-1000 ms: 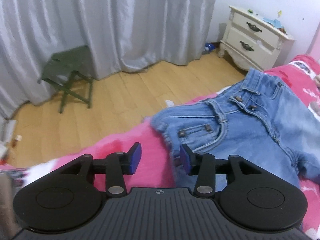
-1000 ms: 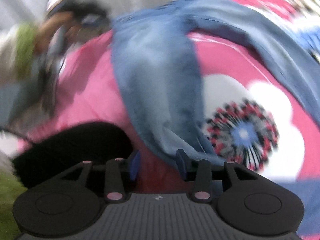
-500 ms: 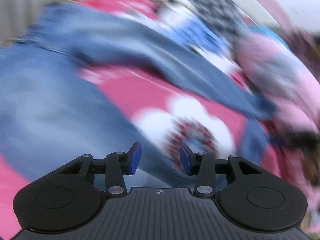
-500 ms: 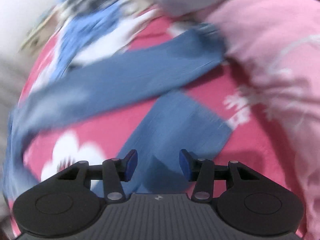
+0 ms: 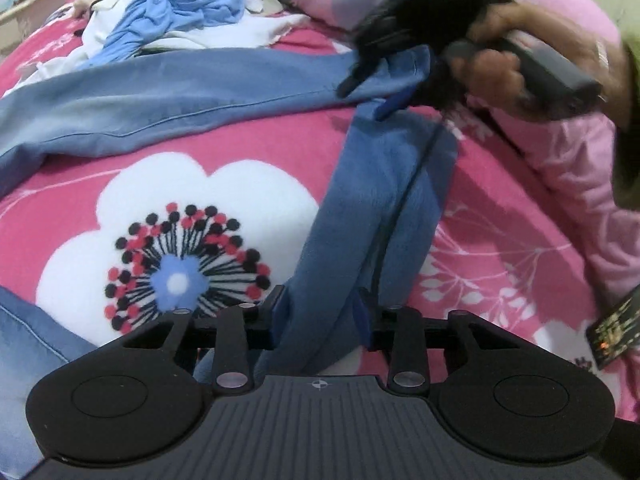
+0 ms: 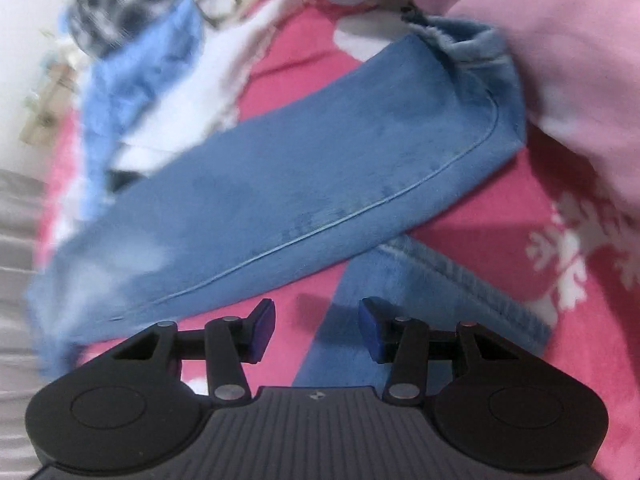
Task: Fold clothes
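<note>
Denim jeans (image 5: 372, 216), soft-napped w/ stitched seams, on floral fleece blanket (image 5: 208, 200).

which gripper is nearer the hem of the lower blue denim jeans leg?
Right. The right gripper hovers open just beside that hem, not touching. The left gripper has been closing around the same leg well up from the hem.

Pink floral blanket (image 5: 248, 128) underneath everything. Pale pink pillow (image 6: 568, 52) at the far right. Dresser (image 5: 28, 4) top left, blurred.
</note>
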Available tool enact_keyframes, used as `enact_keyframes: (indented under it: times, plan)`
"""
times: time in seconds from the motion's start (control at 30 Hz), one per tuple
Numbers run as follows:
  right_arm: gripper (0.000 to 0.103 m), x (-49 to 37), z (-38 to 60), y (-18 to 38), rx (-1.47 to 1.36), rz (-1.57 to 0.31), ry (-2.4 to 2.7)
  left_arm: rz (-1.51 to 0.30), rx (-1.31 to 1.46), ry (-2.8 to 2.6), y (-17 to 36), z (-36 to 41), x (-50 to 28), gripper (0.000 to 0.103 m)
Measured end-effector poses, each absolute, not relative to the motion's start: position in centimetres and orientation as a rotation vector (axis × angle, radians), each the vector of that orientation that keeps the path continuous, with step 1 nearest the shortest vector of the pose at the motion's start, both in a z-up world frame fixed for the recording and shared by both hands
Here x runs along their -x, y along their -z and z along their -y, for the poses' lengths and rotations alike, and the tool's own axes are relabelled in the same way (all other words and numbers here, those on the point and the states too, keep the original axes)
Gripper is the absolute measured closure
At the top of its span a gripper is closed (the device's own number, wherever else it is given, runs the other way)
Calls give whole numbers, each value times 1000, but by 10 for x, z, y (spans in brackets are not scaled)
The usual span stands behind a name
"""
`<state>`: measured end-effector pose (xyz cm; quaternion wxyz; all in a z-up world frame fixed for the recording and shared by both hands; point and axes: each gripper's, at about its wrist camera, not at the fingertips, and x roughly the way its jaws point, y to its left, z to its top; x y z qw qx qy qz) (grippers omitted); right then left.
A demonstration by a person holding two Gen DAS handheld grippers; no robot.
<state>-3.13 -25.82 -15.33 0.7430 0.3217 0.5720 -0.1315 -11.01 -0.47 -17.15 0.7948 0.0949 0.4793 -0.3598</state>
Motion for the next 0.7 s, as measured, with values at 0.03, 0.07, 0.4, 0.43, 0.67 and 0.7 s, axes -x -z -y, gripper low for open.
enact_keyframes:
  times: [0.03, 0.07, 0.4, 0.43, 0.67, 0.7]
  plan:
    - [54, 25, 254, 160, -676, -1278, 304, -1029, -209, 770, 172, 5, 111, 73]
    - [54, 22, 251, 163, -663, -1284, 316, -1027, -211, 767, 172, 4, 112, 73]
    - [95, 47, 252, 149, -618, -1190, 307, -967, -154, 688, 162, -3, 118, 69]
    - [95, 51, 254, 141, -645, -1157, 293, -947, -153, 684, 159, -4, 118, 67]
    - [97, 110, 267, 39, -769, -851, 190, -936, -155, 733, 143, 0, 112, 74]
    - [98, 125, 268, 22, -766, -808, 183, -938, -134, 762, 138, 0, 114, 74]
